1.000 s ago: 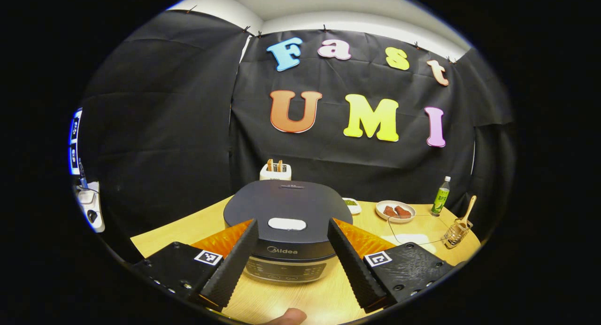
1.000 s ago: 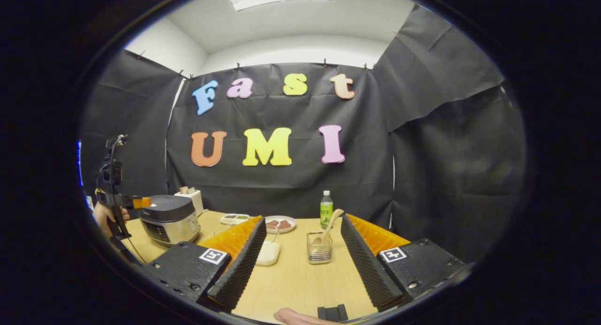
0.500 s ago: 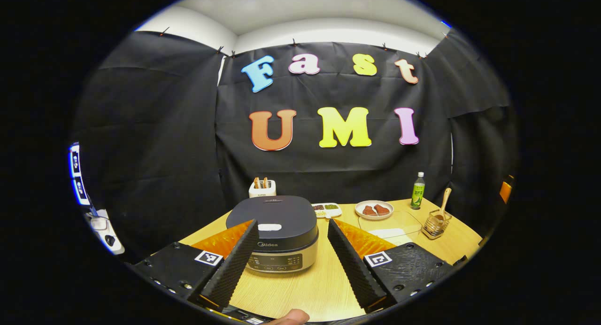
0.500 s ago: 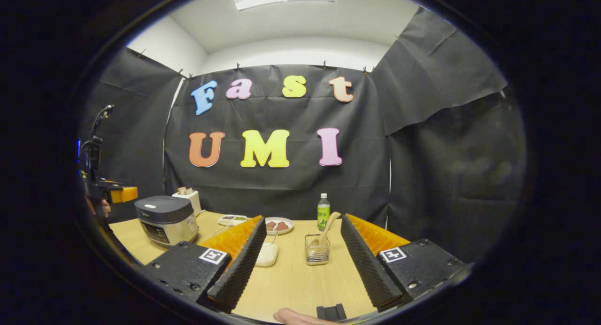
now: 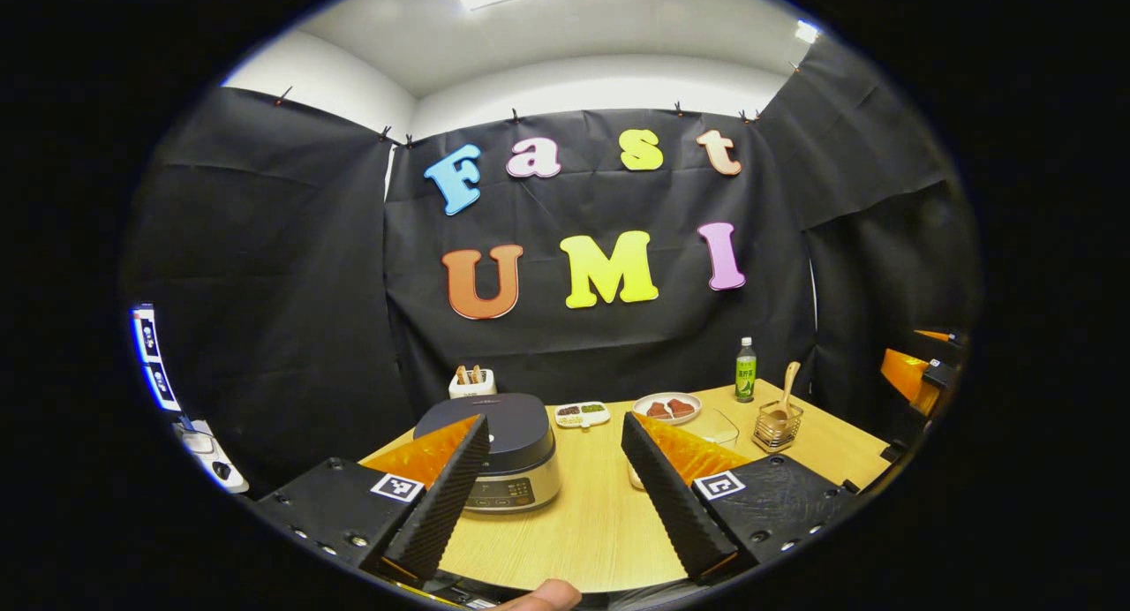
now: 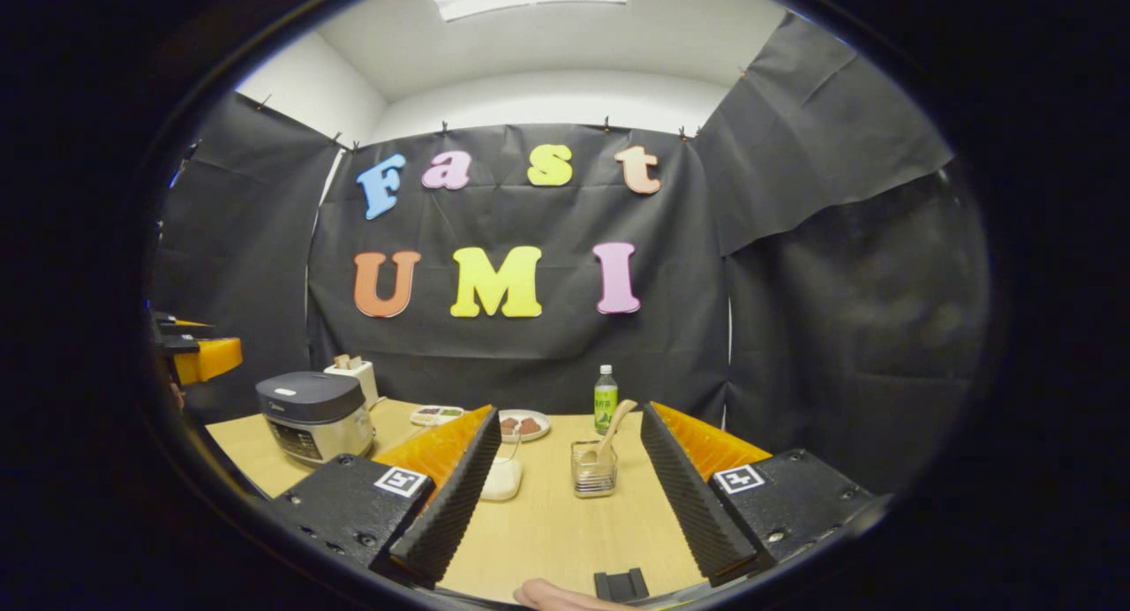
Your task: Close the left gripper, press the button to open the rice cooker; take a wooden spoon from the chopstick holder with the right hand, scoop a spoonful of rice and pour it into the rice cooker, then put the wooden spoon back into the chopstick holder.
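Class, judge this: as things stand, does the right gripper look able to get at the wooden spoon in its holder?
Probably yes. The right gripper is open, the wooden spoon stands straight ahead in the chopstick holder, and only bare table lies between.

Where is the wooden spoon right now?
The wooden spoon stands in the chopstick holder on the table, just in front of the green bottle. In the right gripper view it sits between the open fingers; in the left gripper view, far right.
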A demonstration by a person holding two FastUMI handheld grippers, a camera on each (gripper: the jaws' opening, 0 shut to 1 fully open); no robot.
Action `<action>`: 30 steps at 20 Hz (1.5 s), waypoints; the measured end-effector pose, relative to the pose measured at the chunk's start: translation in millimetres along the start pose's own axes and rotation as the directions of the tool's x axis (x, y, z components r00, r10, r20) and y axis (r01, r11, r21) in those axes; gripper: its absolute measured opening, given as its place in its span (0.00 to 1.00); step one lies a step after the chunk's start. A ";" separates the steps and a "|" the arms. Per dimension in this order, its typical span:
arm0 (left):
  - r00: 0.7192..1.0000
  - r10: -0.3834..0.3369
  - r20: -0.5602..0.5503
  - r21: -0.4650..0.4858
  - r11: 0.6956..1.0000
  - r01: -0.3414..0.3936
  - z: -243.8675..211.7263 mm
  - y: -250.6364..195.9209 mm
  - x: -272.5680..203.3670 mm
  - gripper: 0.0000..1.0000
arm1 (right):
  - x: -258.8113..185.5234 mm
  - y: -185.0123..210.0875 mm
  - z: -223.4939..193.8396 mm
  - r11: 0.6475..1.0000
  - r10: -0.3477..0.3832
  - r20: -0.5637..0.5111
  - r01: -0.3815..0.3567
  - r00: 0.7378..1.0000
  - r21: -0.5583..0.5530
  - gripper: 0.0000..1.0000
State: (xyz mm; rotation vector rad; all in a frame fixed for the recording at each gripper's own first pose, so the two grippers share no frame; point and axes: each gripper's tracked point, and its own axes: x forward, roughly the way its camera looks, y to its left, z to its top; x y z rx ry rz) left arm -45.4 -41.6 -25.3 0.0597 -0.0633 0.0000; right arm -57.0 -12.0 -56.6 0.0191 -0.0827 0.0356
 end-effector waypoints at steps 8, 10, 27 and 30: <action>0.998 -0.057 0.005 -0.055 0.997 0.057 0.9 -28.4 -14.6 0.96 | -14.3 3.1 43.1 1.000 -0.007 0.051 0.006 0.999 0.019 1.00; 0.998 -0.061 0.010 -0.048 0.997 0.061 6.0 -29.5 -17.6 0.96 | -17.9 7.2 47.5 1.000 0.000 0.055 0.000 0.998 -0.001 0.99; 1.000 0.007 0.026 -0.079 0.997 -0.005 14.3 3.2 -31.5 0.96 | -24.1 24.1 48.9 0.999 0.008 0.031 -0.007 0.999 -0.038 0.99; 1.000 0.010 0.023 -0.070 0.998 -0.008 11.7 4.2 -34.2 0.96 | -24.5 23.4 46.9 0.999 0.006 0.029 -0.005 1.000 -0.039 1.00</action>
